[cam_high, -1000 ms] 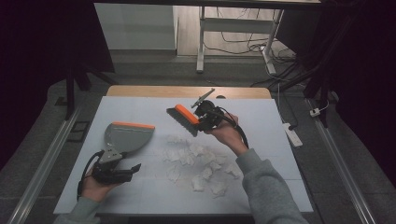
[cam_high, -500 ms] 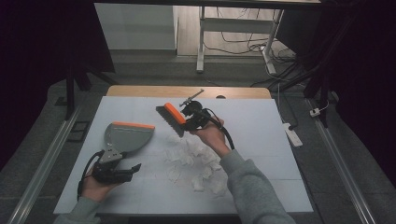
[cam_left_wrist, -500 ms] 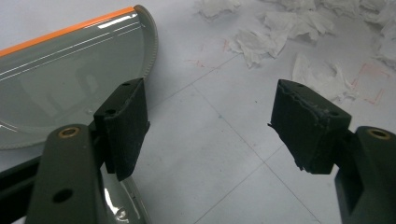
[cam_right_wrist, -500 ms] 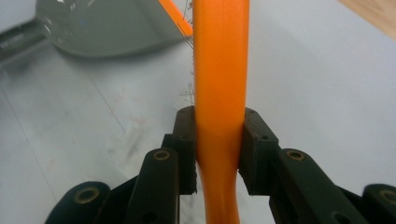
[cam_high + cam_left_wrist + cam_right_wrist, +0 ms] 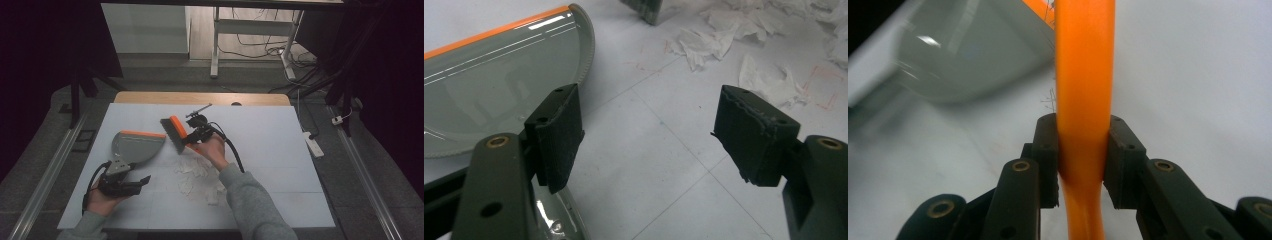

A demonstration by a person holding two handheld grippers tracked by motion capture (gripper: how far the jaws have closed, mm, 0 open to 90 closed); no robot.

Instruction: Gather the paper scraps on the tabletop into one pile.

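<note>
Grey dustpan (image 5: 136, 146) with orange edge, orange-handled brush (image 5: 175, 132), white paper scraps (image 5: 197, 175), pale-blue table (image 5: 280, 150).

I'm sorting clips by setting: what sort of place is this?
Probably a lab or recording workspace, not a home: a white-covered table under a fixed camera, loose cables on the floor behind, and dark curtains around it.

Dustpan (image 5: 499, 85) cut off at frame's left edge.

The right gripper (image 5: 192, 136) has carried the brush (image 5: 176, 131) leftward and down toward the worktop (image 5: 280, 150), from above the far side of the paper scraps (image 5: 196, 172) to a spot just beside the dustpan (image 5: 134, 146) (bristle end now nearest its orange lip).
</note>
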